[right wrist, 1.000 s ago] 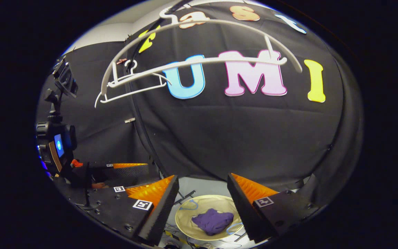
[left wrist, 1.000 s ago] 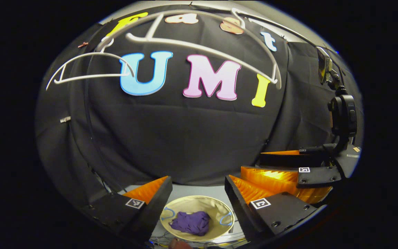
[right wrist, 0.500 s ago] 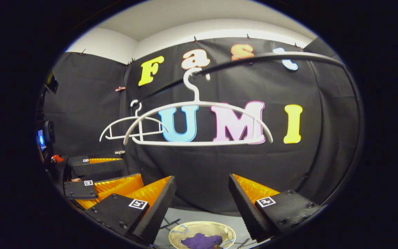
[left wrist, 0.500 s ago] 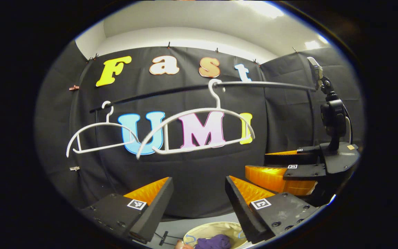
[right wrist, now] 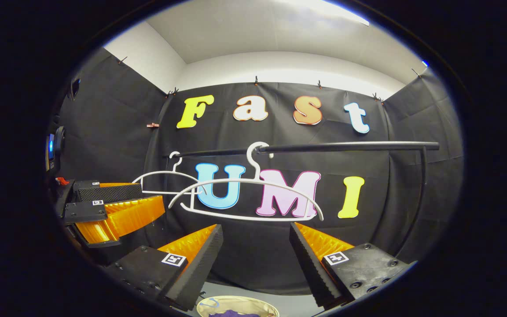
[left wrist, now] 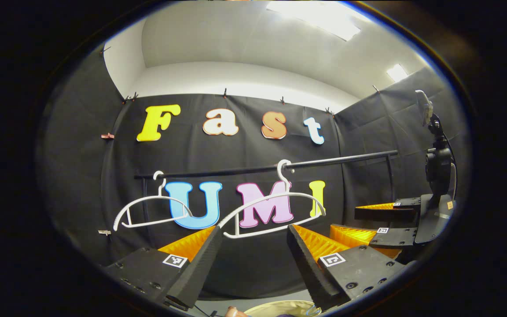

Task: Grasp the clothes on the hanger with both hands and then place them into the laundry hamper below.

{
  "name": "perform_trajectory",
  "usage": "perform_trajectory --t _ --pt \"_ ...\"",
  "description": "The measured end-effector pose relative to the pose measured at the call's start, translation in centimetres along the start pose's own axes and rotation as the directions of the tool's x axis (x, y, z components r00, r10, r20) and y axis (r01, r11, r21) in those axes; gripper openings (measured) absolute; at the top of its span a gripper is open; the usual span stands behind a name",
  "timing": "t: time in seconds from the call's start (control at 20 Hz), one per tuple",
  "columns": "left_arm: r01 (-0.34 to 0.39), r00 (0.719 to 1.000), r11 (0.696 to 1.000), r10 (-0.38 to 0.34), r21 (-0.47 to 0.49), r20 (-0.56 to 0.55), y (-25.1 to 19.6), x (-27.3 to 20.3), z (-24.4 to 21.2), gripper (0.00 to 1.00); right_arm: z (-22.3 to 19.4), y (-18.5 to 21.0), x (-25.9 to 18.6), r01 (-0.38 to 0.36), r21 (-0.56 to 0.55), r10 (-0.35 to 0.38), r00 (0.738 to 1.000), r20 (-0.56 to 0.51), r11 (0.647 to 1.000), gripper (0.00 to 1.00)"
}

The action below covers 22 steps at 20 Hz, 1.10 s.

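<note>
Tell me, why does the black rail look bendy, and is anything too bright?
Left gripper view: fisheye lens tilts and bends the rail; ceiling lights glare white. Right gripper view: the rail runs nearly straight; hangers look sharp, not blurred.

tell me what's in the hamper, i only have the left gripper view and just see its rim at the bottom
observer: the right gripper view looks into the hamper: purple clothes lie inside it.
operator: ok what is the right gripper pointed at
observer: the right gripper faces the nearer hanger. The hanger's bottom bar sits just above the gap between the open fingers, which hold nothing.
operator: anything past my left gripper on that side
observer: yes, beyond the left gripper a small blue light glows at the far left of the right gripper view.
</note>
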State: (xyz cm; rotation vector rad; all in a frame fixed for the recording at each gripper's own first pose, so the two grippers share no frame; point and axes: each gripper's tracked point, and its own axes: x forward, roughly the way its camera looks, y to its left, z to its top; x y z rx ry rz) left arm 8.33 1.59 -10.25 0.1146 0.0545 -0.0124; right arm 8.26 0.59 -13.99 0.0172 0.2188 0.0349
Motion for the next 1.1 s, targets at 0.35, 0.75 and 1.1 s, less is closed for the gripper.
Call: perform_trajectory --t 0.35,0.75,1.1 --pt "0.024 1.000 1.000 -0.024 -0.009 0.013 -0.6 0.1 0.3 0.93 2.3 -1.3 -0.8 0.031 0.009 -0.031 0.997 0.074 0.999 0.97" --pt "0.044 0.999 0.999 -0.044 -0.017 0.009 -1.3 0.7 -0.1 0.93 2.8 -1.7 -0.6 0.028 0.000 -0.028 0.996 0.090 1.000 0.99" --pt "0.035 0.999 0.999 -0.034 -0.015 0.009 -1.2 1.0 -0.2 0.93 2.9 -2.1 -0.2 0.021 0.009 -0.021 0.995 0.095 1.000 0.97"
